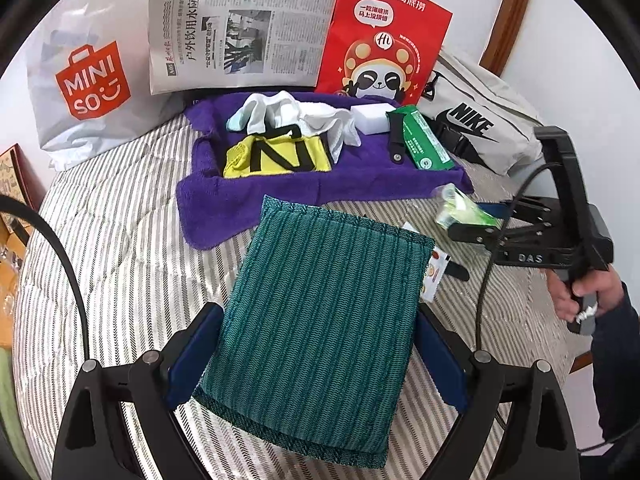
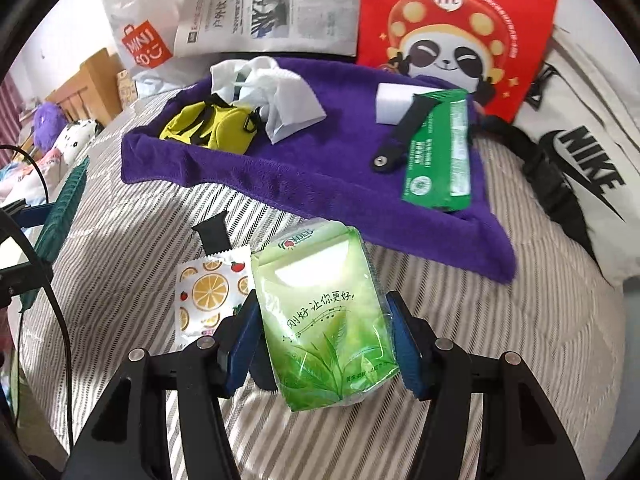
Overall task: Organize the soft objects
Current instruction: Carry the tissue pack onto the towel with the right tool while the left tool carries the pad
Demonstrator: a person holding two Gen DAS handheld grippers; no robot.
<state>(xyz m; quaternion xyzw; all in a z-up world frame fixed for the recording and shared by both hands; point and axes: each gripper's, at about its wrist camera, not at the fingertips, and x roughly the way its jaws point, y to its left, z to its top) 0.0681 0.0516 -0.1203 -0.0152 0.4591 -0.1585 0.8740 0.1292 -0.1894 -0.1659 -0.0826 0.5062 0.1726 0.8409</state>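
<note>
My left gripper [image 1: 320, 344] is shut on a teal ribbed scrub pad [image 1: 320, 304] and holds it above the striped bed cover; the pad also shows edge-on in the right wrist view [image 2: 60, 208]. My right gripper [image 2: 324, 336] is shut on a green tissue pack [image 2: 324, 320], also seen in the left wrist view [image 1: 464, 210]. Beyond both lies a purple towel [image 1: 280, 188] [image 2: 320, 168] carrying a yellow pouch [image 1: 276, 156] [image 2: 212, 124], white cloths [image 1: 304, 120] [image 2: 276, 92], a white sponge block [image 1: 370, 118] [image 2: 394, 104], a green packet [image 1: 426, 142] [image 2: 440, 160] and a black strap [image 2: 394, 144].
A fruit-print sachet [image 2: 208, 292] and a black strap piece [image 2: 214, 232] lie on the striped bed cover [image 1: 120, 240] beside the tissue pack. At the back stand a MINISO bag [image 1: 88, 80], a newspaper [image 1: 240, 32] and a red panda bag [image 1: 384, 40]. A Nike bag [image 1: 476, 128] lies right.
</note>
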